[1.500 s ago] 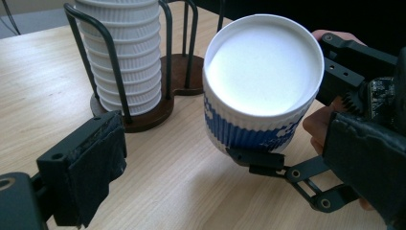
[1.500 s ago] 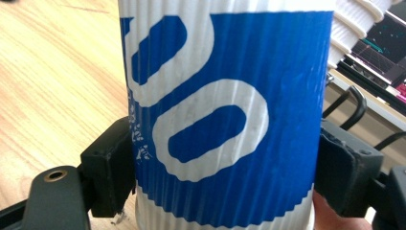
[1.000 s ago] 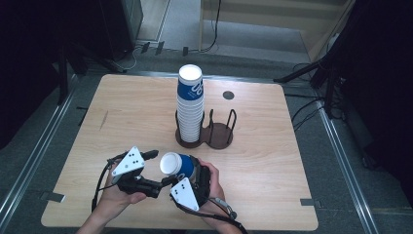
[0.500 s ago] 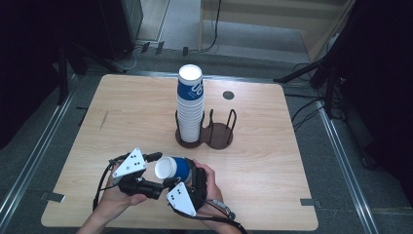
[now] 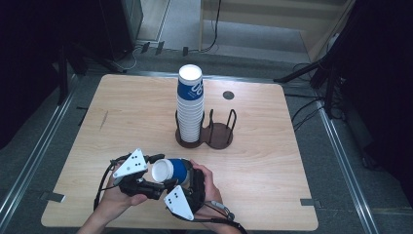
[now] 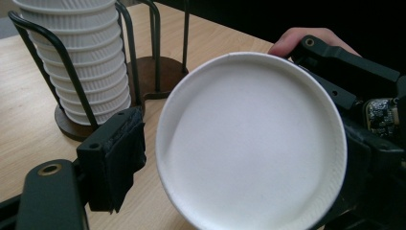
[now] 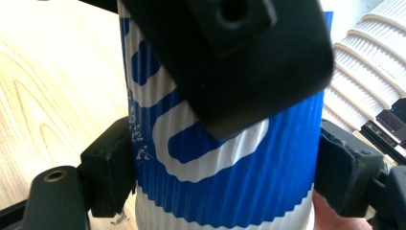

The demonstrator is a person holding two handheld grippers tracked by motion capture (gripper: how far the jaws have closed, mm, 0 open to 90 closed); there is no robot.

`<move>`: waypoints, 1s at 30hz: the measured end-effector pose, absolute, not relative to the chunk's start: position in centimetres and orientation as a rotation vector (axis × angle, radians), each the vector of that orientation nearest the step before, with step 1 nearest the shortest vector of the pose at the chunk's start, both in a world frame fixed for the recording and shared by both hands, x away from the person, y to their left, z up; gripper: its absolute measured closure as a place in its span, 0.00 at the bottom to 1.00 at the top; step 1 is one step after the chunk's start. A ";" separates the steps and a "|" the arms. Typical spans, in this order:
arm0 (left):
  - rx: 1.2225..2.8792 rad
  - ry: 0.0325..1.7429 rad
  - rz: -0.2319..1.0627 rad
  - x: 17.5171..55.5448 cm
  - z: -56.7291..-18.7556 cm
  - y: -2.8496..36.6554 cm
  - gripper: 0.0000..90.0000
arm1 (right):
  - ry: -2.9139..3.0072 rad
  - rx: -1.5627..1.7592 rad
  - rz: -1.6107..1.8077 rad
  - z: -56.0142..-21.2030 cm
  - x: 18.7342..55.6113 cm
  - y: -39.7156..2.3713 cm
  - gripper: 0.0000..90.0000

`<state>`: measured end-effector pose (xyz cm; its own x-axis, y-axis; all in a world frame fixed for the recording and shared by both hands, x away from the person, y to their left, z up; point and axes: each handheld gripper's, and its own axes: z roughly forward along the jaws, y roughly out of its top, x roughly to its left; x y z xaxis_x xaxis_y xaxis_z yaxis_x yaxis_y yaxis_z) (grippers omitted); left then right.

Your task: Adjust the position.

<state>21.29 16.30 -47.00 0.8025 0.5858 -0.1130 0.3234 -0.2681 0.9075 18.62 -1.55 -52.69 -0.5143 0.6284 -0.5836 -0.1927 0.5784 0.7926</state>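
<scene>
A blue paper cup with a white logo lies on its side above the table's near edge. My right gripper is shut on it, and in the right gripper view its pads press both sides of the cup. My left gripper faces the cup's white round end. Its jaws have just been closing around that end. The left pad stands a sliver off the rim, and the other jaw lies across the cup's blue side in the right gripper view.
A tall stack of matching cups stands in one ring of a dark two-ring wire holder at mid-table. The stack is just beyond the held cup. A small dark round hole marks the far tabletop.
The left gripper's jaws have drawn in around the cup's white end. Both hands and the cup have stayed at about the same spot.
</scene>
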 end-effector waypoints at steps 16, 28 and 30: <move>1.882 0.697 0.317 21.1 -46.8 16.1 0.28 | 1.839 0.360 1.044 -52.7 18.8 -1.7 0.21; 1.877 0.693 0.337 20.9 -46.6 16.2 0.27 | 1.835 0.367 1.034 -52.7 19.2 -2.0 0.21; 1.882 0.692 0.347 20.8 -46.6 16.1 0.30 | 1.836 0.366 1.033 -52.7 19.2 -2.0 0.21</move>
<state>20.80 16.12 -46.60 0.7907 0.6075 -0.0757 0.3025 -0.2802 0.9110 19.17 -1.96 -52.71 -0.4921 0.6335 -0.5971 -0.1816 0.5961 0.7821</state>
